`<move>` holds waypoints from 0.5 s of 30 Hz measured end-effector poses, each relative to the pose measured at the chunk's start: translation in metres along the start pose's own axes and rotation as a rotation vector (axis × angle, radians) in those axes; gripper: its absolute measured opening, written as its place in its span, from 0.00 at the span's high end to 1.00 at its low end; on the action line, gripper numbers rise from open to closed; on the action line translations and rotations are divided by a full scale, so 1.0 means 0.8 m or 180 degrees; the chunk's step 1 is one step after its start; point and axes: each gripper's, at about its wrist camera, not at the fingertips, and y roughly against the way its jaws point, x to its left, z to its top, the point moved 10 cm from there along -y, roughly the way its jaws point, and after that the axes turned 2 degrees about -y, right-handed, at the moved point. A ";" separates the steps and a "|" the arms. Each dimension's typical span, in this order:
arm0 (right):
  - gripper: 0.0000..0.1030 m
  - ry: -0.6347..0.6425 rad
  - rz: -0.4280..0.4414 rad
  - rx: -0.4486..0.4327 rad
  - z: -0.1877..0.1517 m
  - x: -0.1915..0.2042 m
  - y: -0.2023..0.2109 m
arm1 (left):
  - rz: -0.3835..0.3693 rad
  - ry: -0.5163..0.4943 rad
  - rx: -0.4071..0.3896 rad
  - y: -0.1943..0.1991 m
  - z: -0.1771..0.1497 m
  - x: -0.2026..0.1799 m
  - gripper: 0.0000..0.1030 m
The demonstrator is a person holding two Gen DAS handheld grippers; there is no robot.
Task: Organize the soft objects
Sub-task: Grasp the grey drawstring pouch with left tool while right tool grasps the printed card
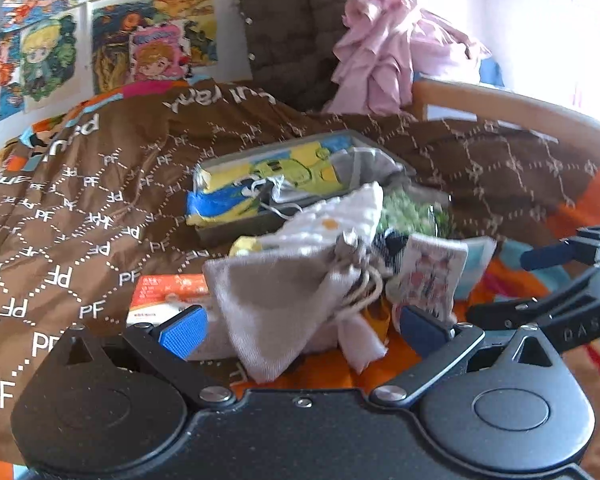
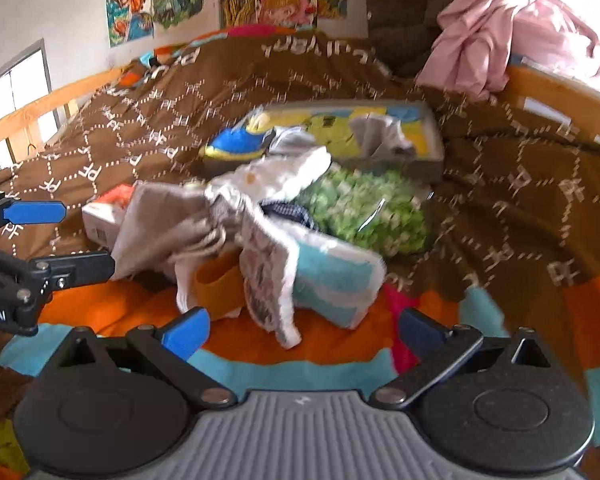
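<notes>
Both my tongs, left (image 1: 300, 332) and right (image 2: 302, 334), gape wide and empty over the heap of soft things on the bed (image 1: 100, 200). The limp grey drawstring pouch (image 1: 284, 292) lies nearest; I should pinch its bunched neck, then carry it to the shallow tray (image 2: 432, 160) behind.

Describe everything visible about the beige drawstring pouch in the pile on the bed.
The beige drawstring pouch is a soft woven-looking cloth bag, crumpled and gathered at its neck, with pale cords looping out on one side. It lies slumped at the near edge of the pile, over an orange-and-white box, between the left gripper's open jaws, which do not grip it.
</notes>
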 end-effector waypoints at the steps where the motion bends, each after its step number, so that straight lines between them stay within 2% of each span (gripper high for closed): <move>1: 0.00 -0.0025 0.0021 0.0039 -0.001 0.000 -0.005 | -0.0010 -0.0031 0.0017 -0.004 -0.003 0.001 0.01; 6: 0.00 -0.0211 0.0173 0.0124 -0.004 0.002 -0.018 | 0.0025 -0.0300 0.0106 -0.024 -0.019 0.005 0.01; 11: 0.02 -0.0506 0.0444 0.0030 0.005 0.003 -0.028 | 0.0111 -0.0590 0.0096 -0.036 -0.022 0.004 0.02; 15: 0.09 -0.0657 0.0615 -0.0039 0.012 0.008 -0.034 | 0.0114 -0.0730 0.0093 -0.045 -0.020 0.001 0.07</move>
